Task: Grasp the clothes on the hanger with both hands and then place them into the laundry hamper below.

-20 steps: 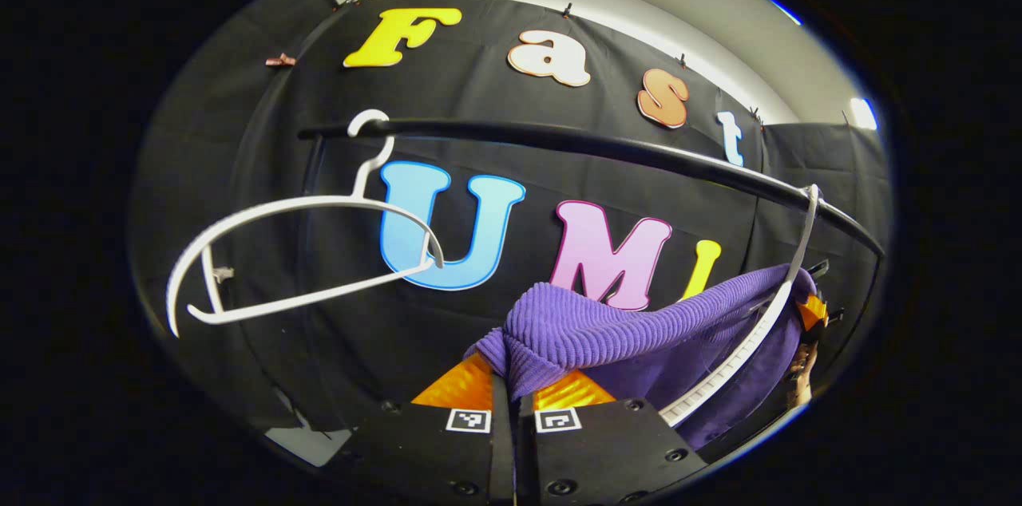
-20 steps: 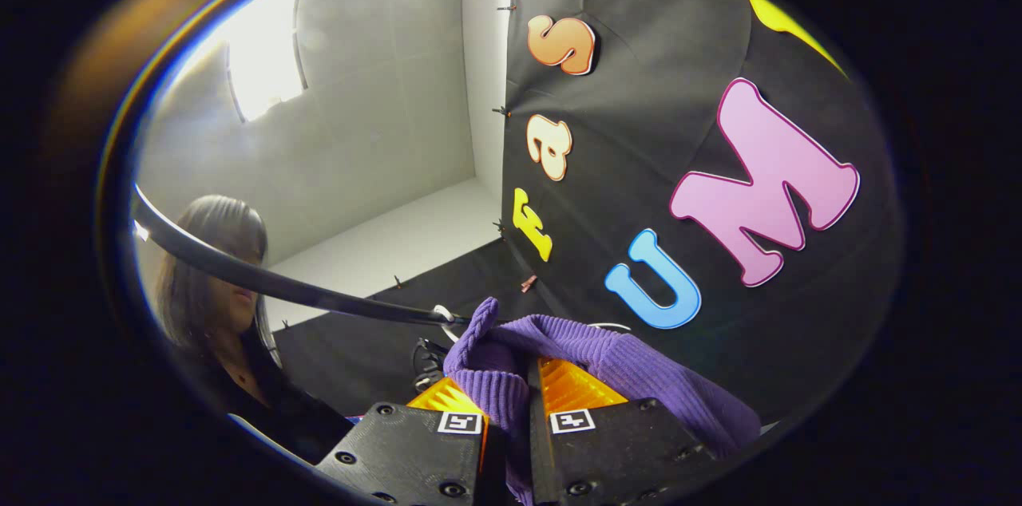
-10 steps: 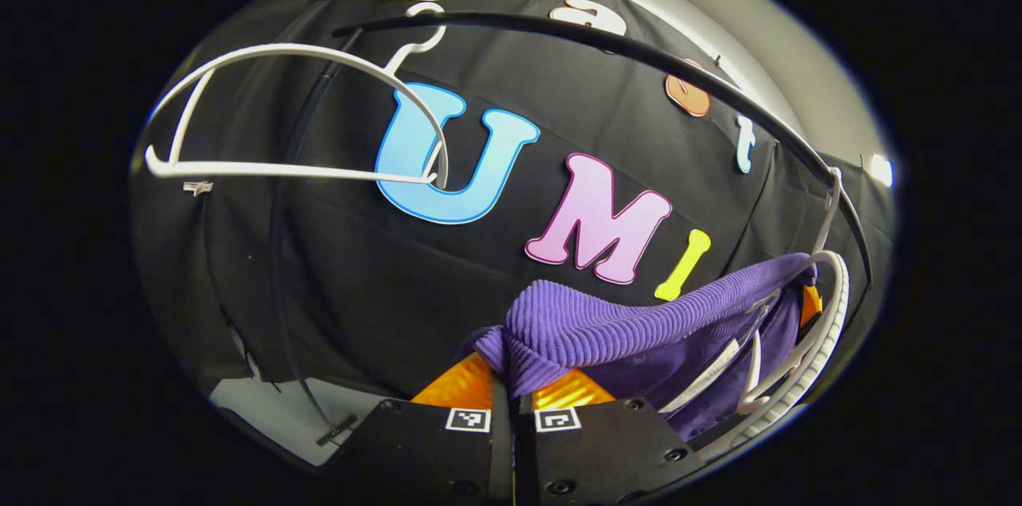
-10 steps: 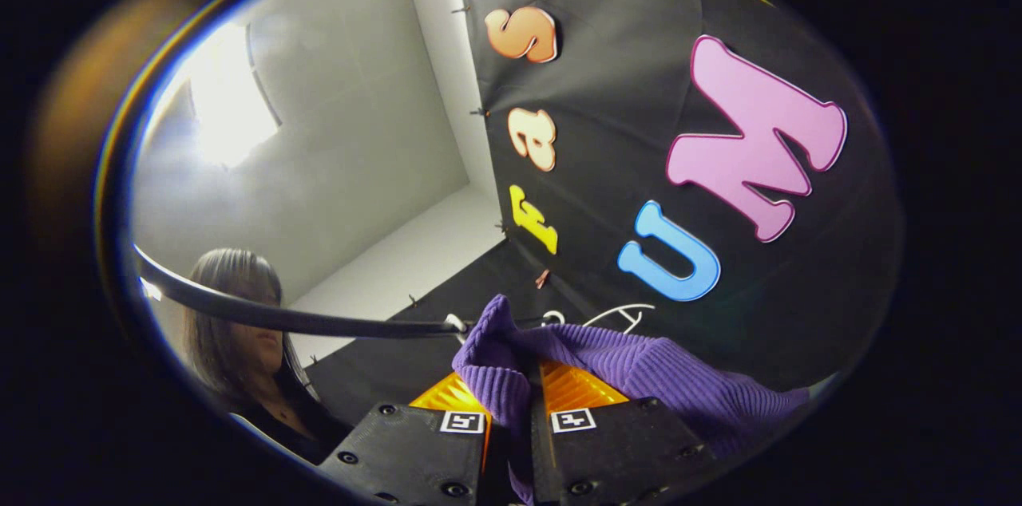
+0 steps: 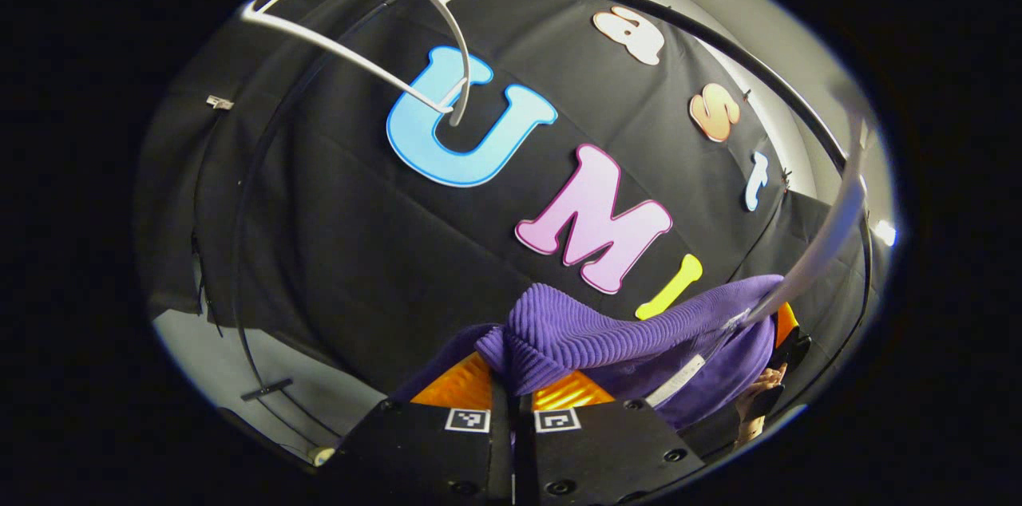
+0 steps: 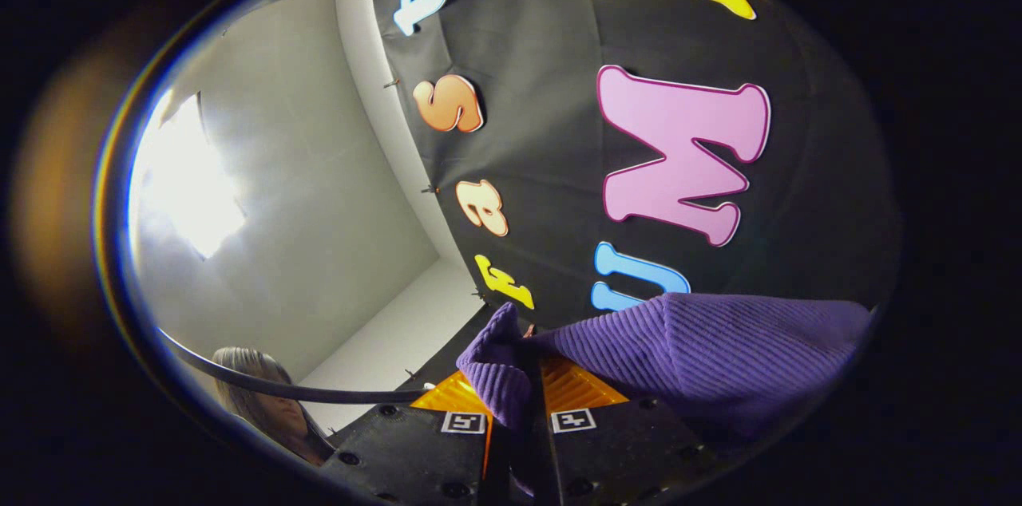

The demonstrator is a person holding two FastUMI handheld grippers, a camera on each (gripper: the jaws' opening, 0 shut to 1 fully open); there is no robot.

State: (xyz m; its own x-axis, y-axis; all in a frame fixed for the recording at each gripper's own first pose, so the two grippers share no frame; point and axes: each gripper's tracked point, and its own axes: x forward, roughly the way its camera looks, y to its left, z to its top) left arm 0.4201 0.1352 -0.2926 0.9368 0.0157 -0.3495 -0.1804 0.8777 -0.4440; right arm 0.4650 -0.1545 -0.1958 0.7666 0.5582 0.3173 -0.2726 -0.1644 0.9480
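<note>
Over the last second both cameras had tilted and dropped: the black rail [image 5: 679,19] and the empty white hanger [image 5: 375,27] had climbed toward the top of the left gripper view, which suggested the purple knit sweater [image 5: 591,330] was being drawn down and off. The left gripper [image 5: 513,394] was clamped shut on a fold of it, and the right gripper [image 6: 519,402] likewise pinched the sweater [image 6: 703,346], stretched between them. A second white hanger [image 5: 830,235], blurred, still crossed the cloth beside the far gripper and might snag it. The hamper was out of sight.
</note>
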